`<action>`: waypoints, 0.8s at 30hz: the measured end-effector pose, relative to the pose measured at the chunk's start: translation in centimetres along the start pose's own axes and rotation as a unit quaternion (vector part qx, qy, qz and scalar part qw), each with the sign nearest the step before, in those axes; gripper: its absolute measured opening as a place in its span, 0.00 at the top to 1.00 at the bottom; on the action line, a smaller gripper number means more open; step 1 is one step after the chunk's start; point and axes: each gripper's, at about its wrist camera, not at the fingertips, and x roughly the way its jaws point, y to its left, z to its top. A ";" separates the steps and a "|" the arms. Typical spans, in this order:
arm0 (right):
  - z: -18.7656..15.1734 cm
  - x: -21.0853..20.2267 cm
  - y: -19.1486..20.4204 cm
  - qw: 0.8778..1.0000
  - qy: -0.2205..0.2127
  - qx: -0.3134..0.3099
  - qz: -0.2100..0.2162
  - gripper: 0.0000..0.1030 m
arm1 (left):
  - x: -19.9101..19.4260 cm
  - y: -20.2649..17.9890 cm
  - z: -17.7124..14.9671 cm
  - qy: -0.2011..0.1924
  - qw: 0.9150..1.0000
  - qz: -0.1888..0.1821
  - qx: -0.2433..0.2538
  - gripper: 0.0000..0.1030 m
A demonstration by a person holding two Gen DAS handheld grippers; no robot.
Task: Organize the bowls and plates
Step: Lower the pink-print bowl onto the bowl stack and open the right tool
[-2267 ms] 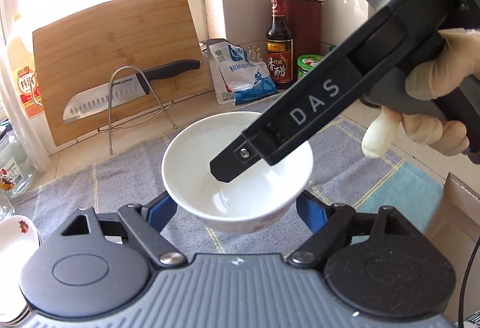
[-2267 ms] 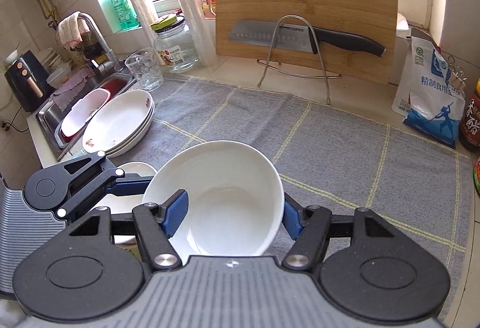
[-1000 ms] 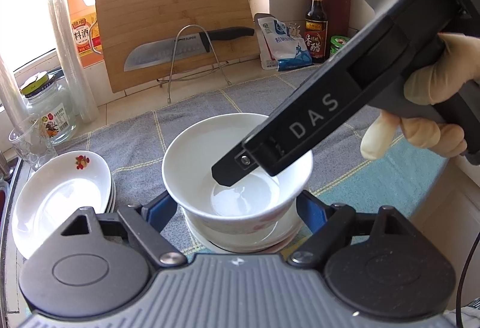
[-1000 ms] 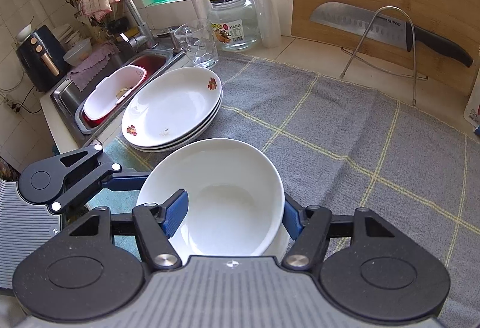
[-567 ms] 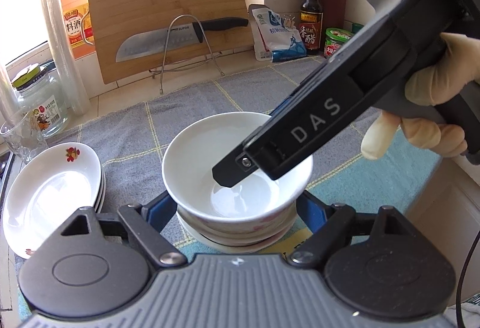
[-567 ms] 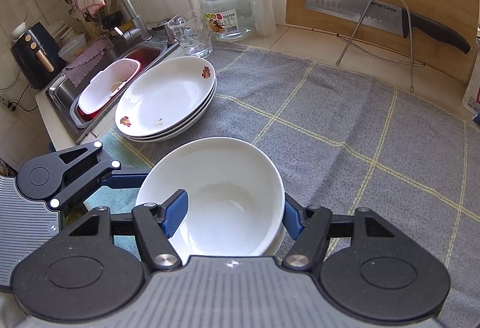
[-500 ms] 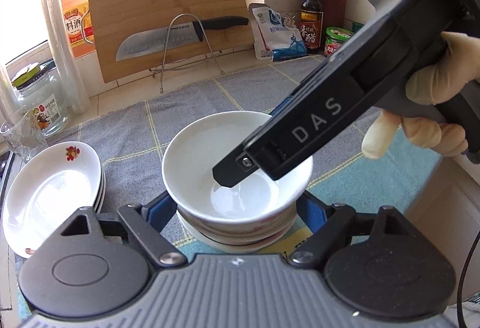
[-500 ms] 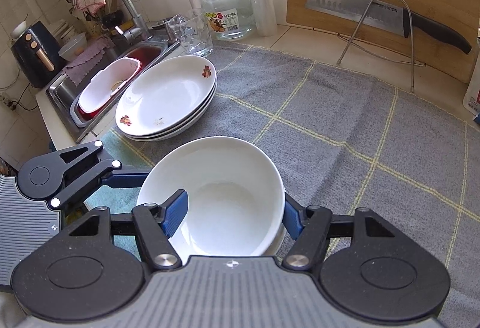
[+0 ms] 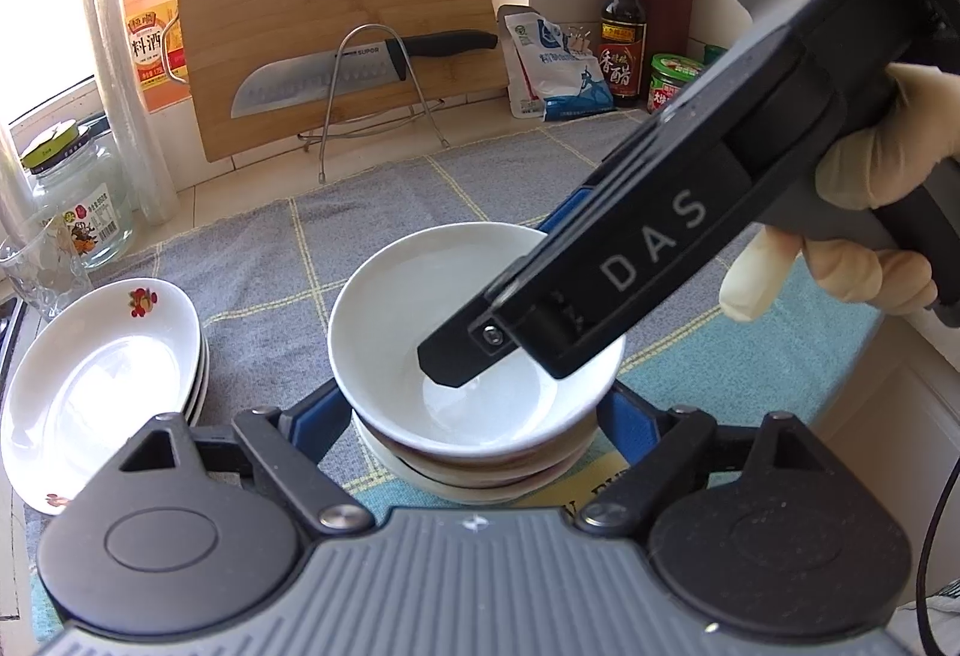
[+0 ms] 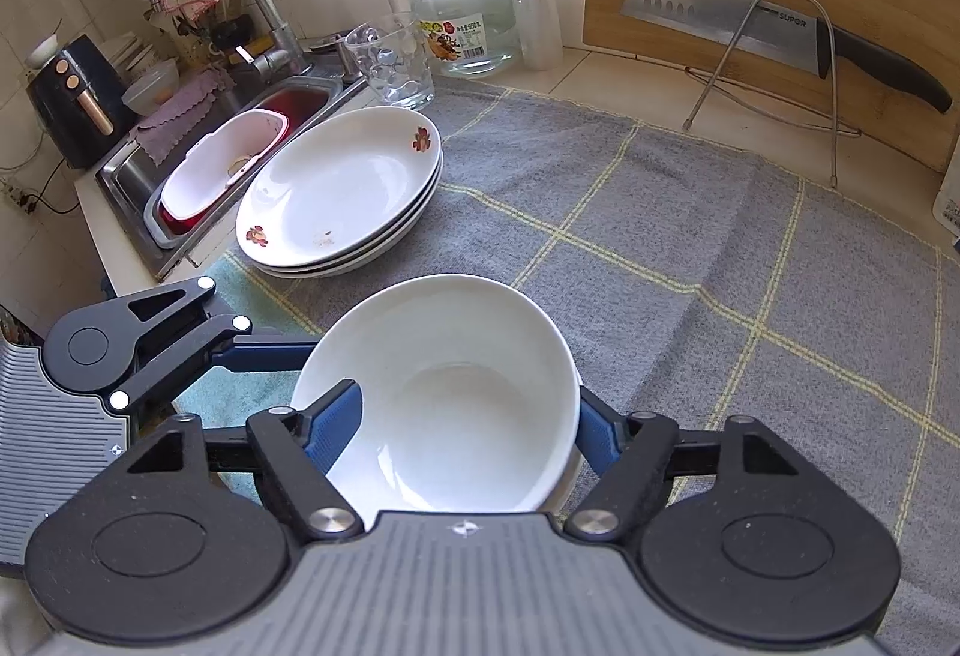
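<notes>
A white bowl (image 9: 420, 320) (image 10: 444, 374) sits on top of a stack of bowls (image 9: 480, 476) on the grey cloth. My left gripper (image 9: 474, 416) has its blue pads on both sides of the bowl's base. My right gripper (image 10: 468, 428) grips the same bowl from the other side, its pads against the bowl's wall; its body (image 9: 660, 248) reaches over the bowl in the left wrist view. A stack of white flowered plates (image 9: 102, 380) (image 10: 342, 188) lies to the left of the bowls.
A cutting board (image 9: 336, 26) with a knife (image 9: 336, 74) on a wire stand leans at the back. A glass (image 10: 390, 62), a jar (image 10: 462, 20), bottles (image 9: 621, 26) and a bag (image 9: 558, 68) line the wall. The sink (image 10: 240, 140) is left of the plates.
Both grippers carried the bowl leftward across the cloth and lowered it onto the bowl stack beside the plates. In the last half second it settled a little lower.
</notes>
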 end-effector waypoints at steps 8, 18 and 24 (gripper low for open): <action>0.2 -0.9 0.3 0.999 -0.023 -0.019 -0.026 0.00 | -0.3 0.0 -0.4 -0.003 1.000 -0.002 0.012 0.10; -1.1 -2.2 -0.4 0.996 -0.036 -0.032 -0.078 0.00 | -1.5 1.0 -1.6 -0.025 0.999 -0.028 0.030 0.07; -2.1 -3.4 1.3 0.991 -0.048 -0.082 -0.099 0.00 | -1.2 2.1 -2.4 -0.027 0.995 -0.061 0.078 0.06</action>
